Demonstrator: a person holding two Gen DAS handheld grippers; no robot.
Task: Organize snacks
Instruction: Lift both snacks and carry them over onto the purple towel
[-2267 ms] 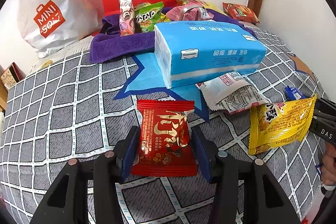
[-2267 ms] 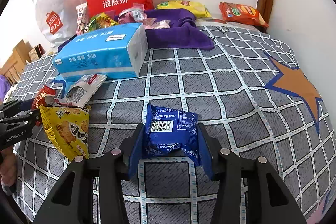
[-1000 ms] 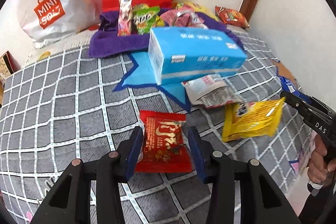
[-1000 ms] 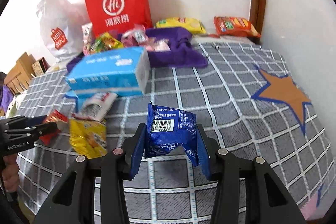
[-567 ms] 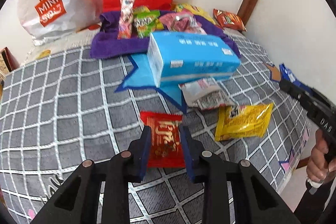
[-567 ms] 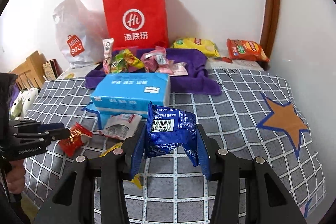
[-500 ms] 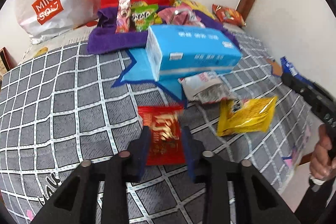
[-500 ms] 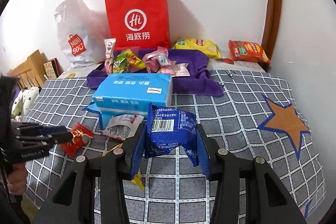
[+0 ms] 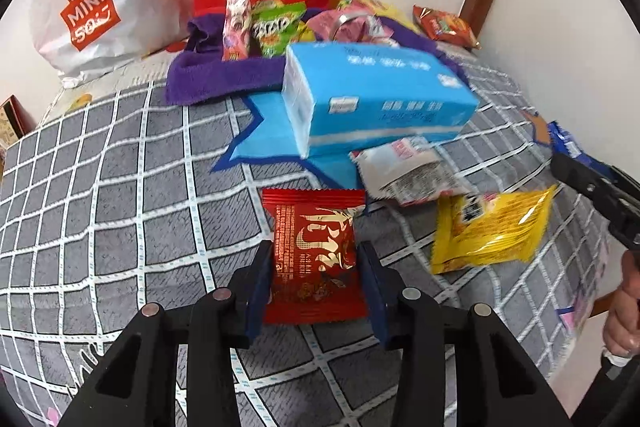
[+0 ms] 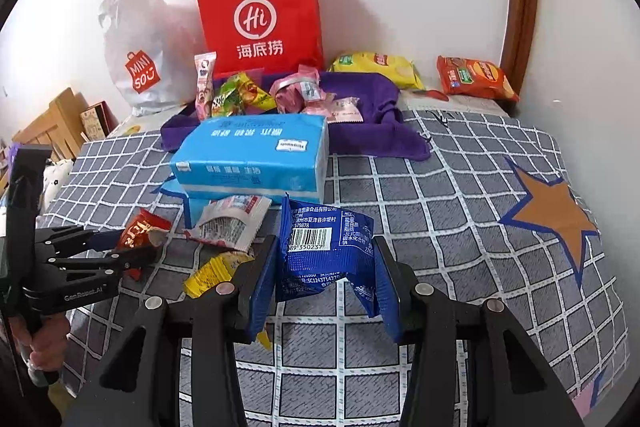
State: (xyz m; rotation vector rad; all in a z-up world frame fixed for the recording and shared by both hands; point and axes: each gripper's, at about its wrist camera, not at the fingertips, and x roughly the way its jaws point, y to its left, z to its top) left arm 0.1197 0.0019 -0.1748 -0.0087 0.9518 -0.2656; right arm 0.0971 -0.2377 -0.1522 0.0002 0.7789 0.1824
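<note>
Two packets are gripped at once, the red snack packet pinched in the left gripper and the blue snack packet clamped in the right gripper, so next probably comes carrying both ahead to the purple towel.

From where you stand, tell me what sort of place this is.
Probably a bedroom at home: a bed under a grey checked bedspread set into a white wall corner, shopping bags against the wall, and a tissue pack among loose snacks.
</note>
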